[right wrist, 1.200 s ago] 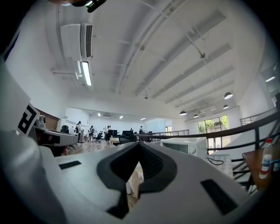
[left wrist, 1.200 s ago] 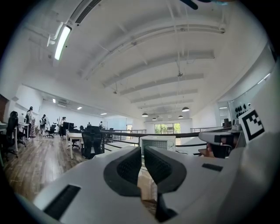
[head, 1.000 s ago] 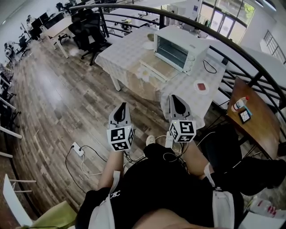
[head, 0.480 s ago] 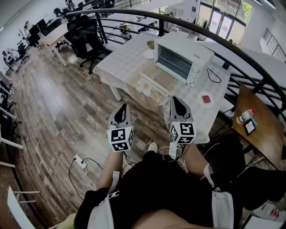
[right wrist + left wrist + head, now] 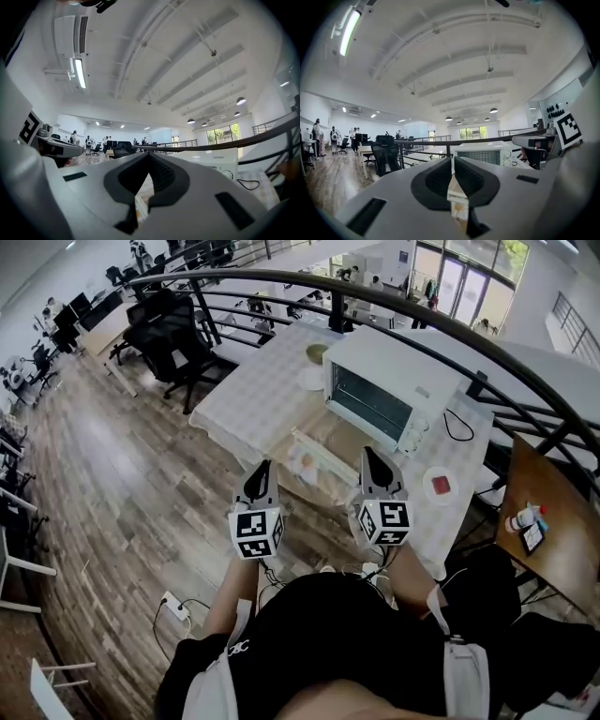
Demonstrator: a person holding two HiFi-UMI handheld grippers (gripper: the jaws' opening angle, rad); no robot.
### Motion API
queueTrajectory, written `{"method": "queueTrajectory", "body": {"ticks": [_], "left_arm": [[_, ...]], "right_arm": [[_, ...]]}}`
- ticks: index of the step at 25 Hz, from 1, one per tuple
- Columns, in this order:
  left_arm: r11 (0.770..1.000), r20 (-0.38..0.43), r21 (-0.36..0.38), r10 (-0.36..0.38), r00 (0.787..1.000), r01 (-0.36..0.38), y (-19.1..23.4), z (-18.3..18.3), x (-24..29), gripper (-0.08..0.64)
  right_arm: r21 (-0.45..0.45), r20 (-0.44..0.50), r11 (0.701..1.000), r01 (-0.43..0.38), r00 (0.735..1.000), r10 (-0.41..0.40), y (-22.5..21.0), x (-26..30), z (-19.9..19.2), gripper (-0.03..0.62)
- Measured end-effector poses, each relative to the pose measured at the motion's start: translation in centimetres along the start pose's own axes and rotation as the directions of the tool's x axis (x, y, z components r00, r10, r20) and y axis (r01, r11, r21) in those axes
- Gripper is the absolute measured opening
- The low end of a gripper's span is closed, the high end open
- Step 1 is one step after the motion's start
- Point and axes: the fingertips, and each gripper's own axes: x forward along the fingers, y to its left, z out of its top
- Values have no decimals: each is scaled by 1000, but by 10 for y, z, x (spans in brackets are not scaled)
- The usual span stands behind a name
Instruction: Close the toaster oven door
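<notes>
A white toaster oven (image 5: 384,395) stands on a table with a checked cloth (image 5: 258,390). Its glass door (image 5: 314,463) hangs open toward me, down by the table's front edge. Both grippers are held side by side in front of the table, short of the door and touching nothing. My left gripper (image 5: 263,467) is shut and empty; my right gripper (image 5: 367,454) also has its jaws together with nothing in them. In the left gripper view the oven (image 5: 480,154) shows just beyond the shut left gripper (image 5: 452,161). The right gripper (image 5: 149,157) has the oven (image 5: 211,164) ahead to its right.
A small plate with something red (image 5: 441,486) lies right of the oven, a bowl (image 5: 317,352) and a black cord (image 5: 459,427) behind it. A curved black railing (image 5: 375,287) runs behind the table. Office chairs (image 5: 173,329) stand left, a wooden side table (image 5: 558,549) right, a power strip (image 5: 172,606) on the floor.
I have walked toward the table, carrying both grippers forward; the oven and its open door sit nearer to the fingertips. Both grippers keep their jaws together.
</notes>
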Motion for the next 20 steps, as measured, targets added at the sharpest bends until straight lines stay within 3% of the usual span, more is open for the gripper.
{"method": "queueTrajectory", "body": {"ticks": [9, 20], "left_arm": [[1000, -52, 10, 1, 999, 0, 21, -8, 74, 29], [997, -116, -21, -78, 990, 76, 24, -43, 118, 29]], "right_arm": [[33, -23, 999, 13, 1000, -13, -31, 70, -20, 0], [30, -76, 994, 104, 992, -101, -54, 78, -46, 0]]}}
